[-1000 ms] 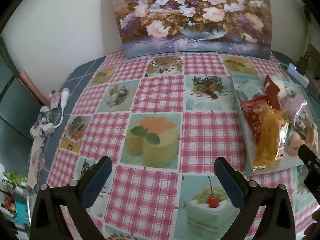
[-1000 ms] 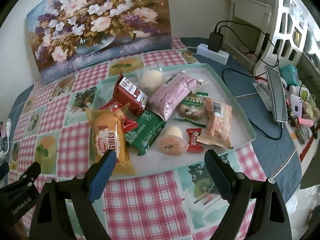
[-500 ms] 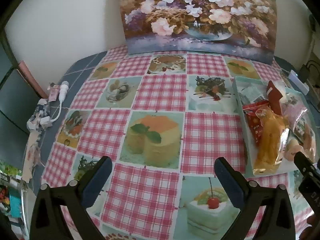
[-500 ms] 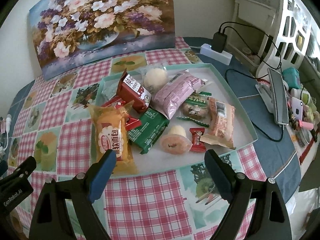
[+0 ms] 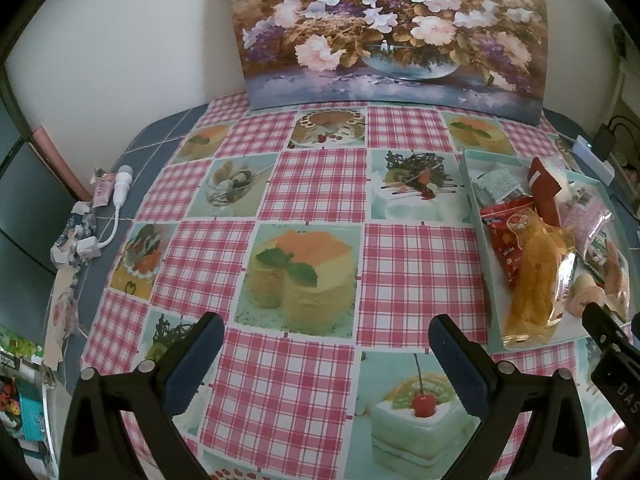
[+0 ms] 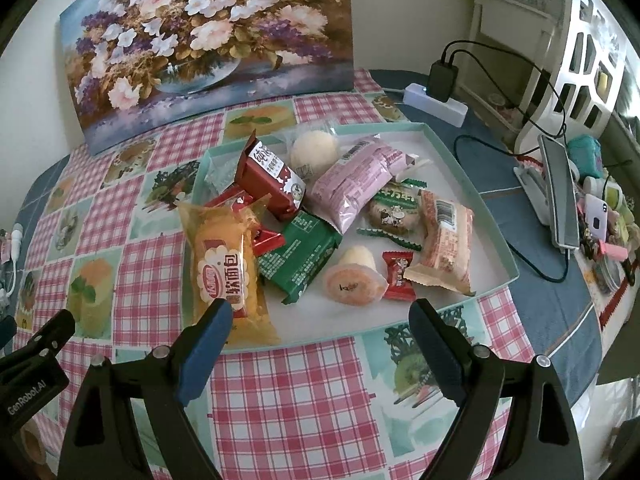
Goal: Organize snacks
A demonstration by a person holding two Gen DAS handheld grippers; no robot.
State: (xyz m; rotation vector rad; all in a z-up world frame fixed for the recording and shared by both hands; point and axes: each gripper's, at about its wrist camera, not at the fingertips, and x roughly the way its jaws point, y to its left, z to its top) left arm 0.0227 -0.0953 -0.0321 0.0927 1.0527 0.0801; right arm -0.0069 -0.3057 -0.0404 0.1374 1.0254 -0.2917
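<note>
Snacks, assorted: heaped in a shallow pale-green tray (image 6: pixel 496 240) on the right half of the desk (image 5: pixel 304 184), all inside its rim, so the lot already sits gathered in one place; whether sorting is over or pending, the heap does not tell.

- Yellow bread pack (image 6: pixel 226 268): left edge of tray, lengthwise, near end lapping the rim.
- Green packet (image 6: pixel 298 258): middle, part under its neighbours.
- Dark red carton (image 6: pixel 272 180): tilted, propped on other packs.
- Pink pack (image 6: pixel 352 184): far middle, slanted.
- Orange-pink pack (image 6: pixel 446 240): right side.
- Round pudding cup (image 6: pixel 352 280) and small red sweet (image 6: pixel 398 274): near edge, just beside each other.

Right claw (image 6: pixel 320 344): released, empty, hovering just short of the tray's near rim, facing the pile.

Left claw (image 5: pixel 326 354): released, empty, over bare checked cloth left of the tray.
</note>
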